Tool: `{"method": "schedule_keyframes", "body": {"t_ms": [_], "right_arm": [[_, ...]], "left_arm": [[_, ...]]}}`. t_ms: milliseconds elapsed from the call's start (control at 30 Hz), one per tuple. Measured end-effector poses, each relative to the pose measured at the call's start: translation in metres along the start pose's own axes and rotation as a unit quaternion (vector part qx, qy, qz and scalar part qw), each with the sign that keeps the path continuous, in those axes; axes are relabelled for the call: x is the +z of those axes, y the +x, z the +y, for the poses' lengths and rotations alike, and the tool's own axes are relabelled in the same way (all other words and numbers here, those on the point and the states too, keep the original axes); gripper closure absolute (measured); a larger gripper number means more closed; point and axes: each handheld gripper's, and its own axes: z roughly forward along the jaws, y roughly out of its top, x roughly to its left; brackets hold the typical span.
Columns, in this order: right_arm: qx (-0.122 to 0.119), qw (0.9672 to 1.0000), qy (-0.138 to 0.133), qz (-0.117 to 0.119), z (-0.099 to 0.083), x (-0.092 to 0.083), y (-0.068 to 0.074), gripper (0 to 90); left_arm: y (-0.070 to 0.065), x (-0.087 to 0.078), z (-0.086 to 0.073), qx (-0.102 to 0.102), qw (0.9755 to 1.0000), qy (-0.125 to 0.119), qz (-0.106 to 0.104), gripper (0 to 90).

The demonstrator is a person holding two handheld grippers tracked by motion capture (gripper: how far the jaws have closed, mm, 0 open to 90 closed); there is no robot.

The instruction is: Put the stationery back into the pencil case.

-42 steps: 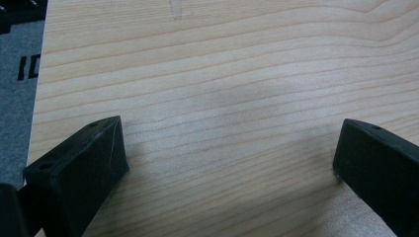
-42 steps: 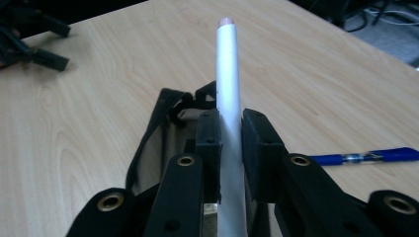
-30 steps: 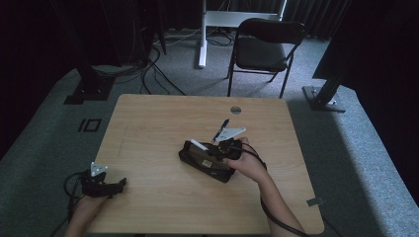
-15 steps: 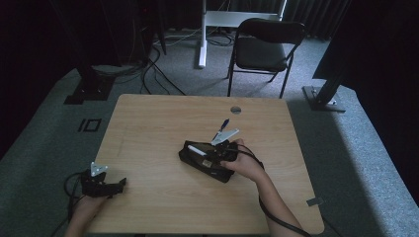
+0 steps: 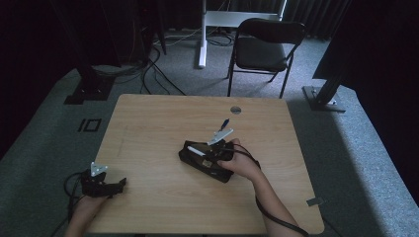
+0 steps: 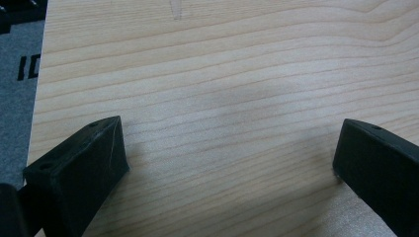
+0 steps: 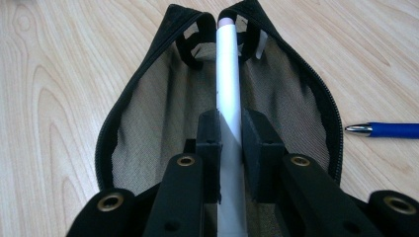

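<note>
At centre frame of the right gripper view, the right gripper (image 7: 230, 133) clamps a slim white pen (image 7: 226, 74) lengthwise over the open black pencil case (image 7: 148, 113), beige-lined. Lower left on the table (image 5: 148, 128), the left gripper (image 6: 230, 163) gapes empty.

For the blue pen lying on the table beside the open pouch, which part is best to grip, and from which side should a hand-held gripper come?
Probably the middle of the blue pen's barrel, coming from above with the jaws across its length. It lies flat on the bare table, clear of the black pouch, so both long sides are free. The metal tip is thin and tapered, likely to slip.
</note>
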Motion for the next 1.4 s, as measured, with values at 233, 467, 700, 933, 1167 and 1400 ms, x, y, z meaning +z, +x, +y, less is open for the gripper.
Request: {"method": "schedule_keyframes", "body": {"t_ms": [233,467,700,933,1167,1400], "right_arm": [[-0.009,0.9997,0.021,-0.010,0.005,0.004,0.000,78.3],[-0.015,0.9989,0.041,-0.014,0.008,0.008,0.002,78.3],[-0.016,0.9983,0.054,-0.014,0.009,0.014,0.003,78.3],[-0.014,0.9977,0.064,-0.018,0.009,0.019,0.002,77.9],[-0.010,0.9974,0.068,-0.019,0.011,0.020,0.001,76.6],[0.001,0.9988,0.047,-0.015,0.011,0.010,0.001,76.0]], "left_arm": [[0.000,0.000,0.000,-0.001,1.0000,0.000,0.000,0.1],[0.000,0.000,0.000,0.000,1.0000,0.000,0.000,0.1],[0.000,0.000,0.000,0.000,1.0000,0.000,0.000,0.1],[0.000,0.000,0.000,0.000,1.0000,0.000,0.000,0.1],[0.000,0.000,0.000,-0.001,1.0000,-0.001,0.000,0.1],[0.000,0.000,0.000,0.000,1.0000,0.000,0.000,0.1]]}}
